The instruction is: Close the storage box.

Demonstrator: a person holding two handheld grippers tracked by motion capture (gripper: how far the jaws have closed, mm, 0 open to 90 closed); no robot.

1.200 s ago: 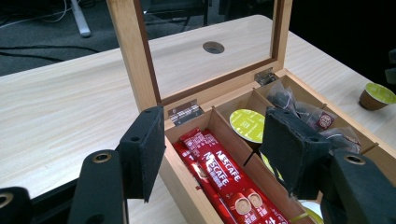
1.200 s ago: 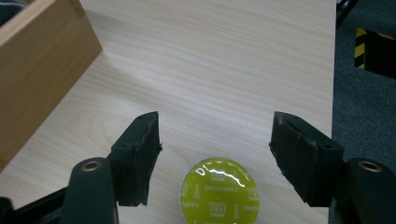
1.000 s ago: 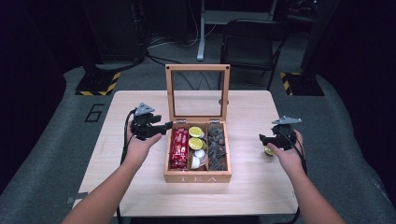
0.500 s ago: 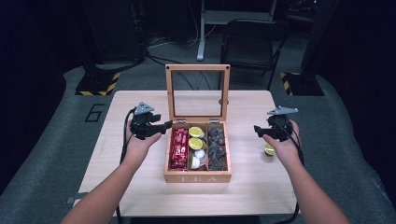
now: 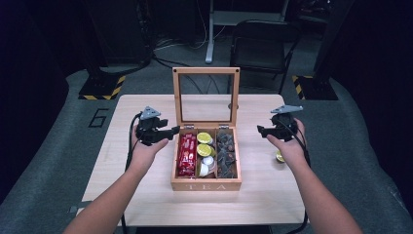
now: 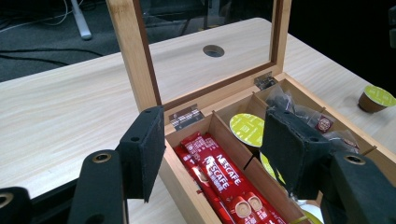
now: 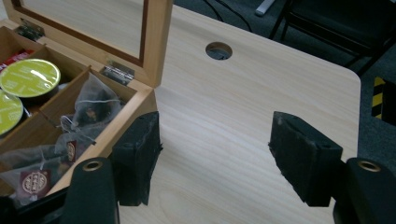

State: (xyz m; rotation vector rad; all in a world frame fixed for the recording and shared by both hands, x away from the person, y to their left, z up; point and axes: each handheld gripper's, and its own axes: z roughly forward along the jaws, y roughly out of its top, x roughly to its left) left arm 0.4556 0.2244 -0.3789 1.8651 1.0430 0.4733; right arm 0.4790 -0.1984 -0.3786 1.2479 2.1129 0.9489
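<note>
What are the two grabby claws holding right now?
Nothing. The left gripper hangs open over the left edge of the tea box, and the right gripper is open above the bare table.

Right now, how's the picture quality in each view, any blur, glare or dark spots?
High view: table evenly lit, surroundings near black, slightly soft. Left gripper view: Nescafe sticks sharp, near jaws blurred, lid glass reflecting the dark room. Right gripper view: tea bags clear, jaws soft, no harsh glare.
</note>
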